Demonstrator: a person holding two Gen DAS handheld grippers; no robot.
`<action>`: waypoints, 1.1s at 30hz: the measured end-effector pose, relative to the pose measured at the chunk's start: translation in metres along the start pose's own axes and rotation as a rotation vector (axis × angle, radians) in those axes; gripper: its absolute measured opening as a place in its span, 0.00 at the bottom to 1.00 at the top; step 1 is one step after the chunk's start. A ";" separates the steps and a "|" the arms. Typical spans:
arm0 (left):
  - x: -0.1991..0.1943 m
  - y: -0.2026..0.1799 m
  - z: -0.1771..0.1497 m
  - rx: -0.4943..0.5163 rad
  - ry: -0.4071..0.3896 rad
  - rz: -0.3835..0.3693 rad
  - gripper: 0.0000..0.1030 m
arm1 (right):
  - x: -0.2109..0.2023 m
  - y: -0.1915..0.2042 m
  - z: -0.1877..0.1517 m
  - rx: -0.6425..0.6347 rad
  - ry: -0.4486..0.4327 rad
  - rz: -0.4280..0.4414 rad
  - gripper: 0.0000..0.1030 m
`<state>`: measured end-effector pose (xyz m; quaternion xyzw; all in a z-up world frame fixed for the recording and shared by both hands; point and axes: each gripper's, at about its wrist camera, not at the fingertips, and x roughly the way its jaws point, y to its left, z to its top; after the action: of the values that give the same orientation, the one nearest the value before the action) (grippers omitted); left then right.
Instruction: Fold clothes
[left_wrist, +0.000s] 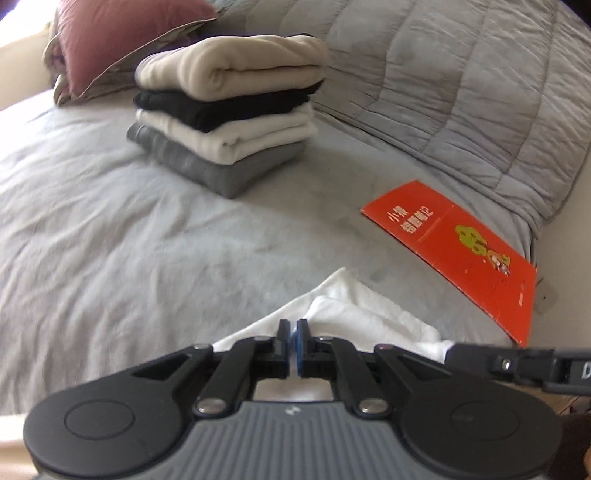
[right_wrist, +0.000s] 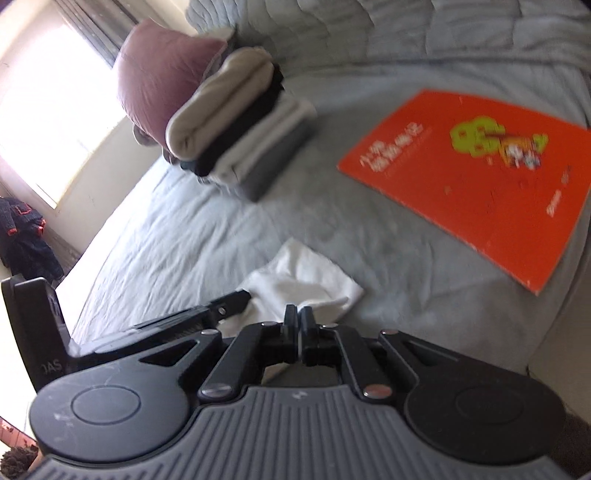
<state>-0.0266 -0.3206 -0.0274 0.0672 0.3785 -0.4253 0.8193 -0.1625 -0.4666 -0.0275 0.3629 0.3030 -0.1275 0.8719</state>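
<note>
A small folded white cloth (left_wrist: 354, 306) lies on the grey bedsheet (left_wrist: 110, 221), just ahead of both grippers. My left gripper (left_wrist: 294, 328) hangs over its near edge, jaws shut, blue pads together and no cloth showing between them. From the right, the tip of my right gripper (left_wrist: 458, 352) reaches the cloth's right corner. In the right wrist view the white cloth (right_wrist: 303, 284) sits just past my right gripper (right_wrist: 298, 319), whose jaws stand a narrow crack apart with nothing between them. My left gripper (right_wrist: 238, 298) touches the cloth's left edge there.
A stack of folded clothes (left_wrist: 229, 110), beige on top, stands further up the bed. An orange booklet (left_wrist: 454, 251) lies to the right near the bed's edge. A grey quilt (left_wrist: 443, 92) and pink pillow (left_wrist: 110, 37) fill the far end. A window (right_wrist: 55, 110) is left.
</note>
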 end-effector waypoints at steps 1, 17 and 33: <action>-0.002 0.002 0.000 -0.011 -0.002 -0.005 0.06 | -0.001 -0.003 0.001 0.006 0.003 0.005 0.13; 0.031 0.020 0.054 -0.183 0.217 -0.217 0.30 | 0.000 -0.042 0.000 0.250 -0.007 0.105 0.37; 0.044 0.005 0.057 -0.130 0.189 -0.317 0.03 | 0.000 -0.025 -0.002 0.130 -0.109 0.095 0.03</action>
<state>0.0249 -0.3701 -0.0182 -0.0065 0.4862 -0.5156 0.7055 -0.1744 -0.4822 -0.0425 0.4254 0.2286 -0.1250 0.8667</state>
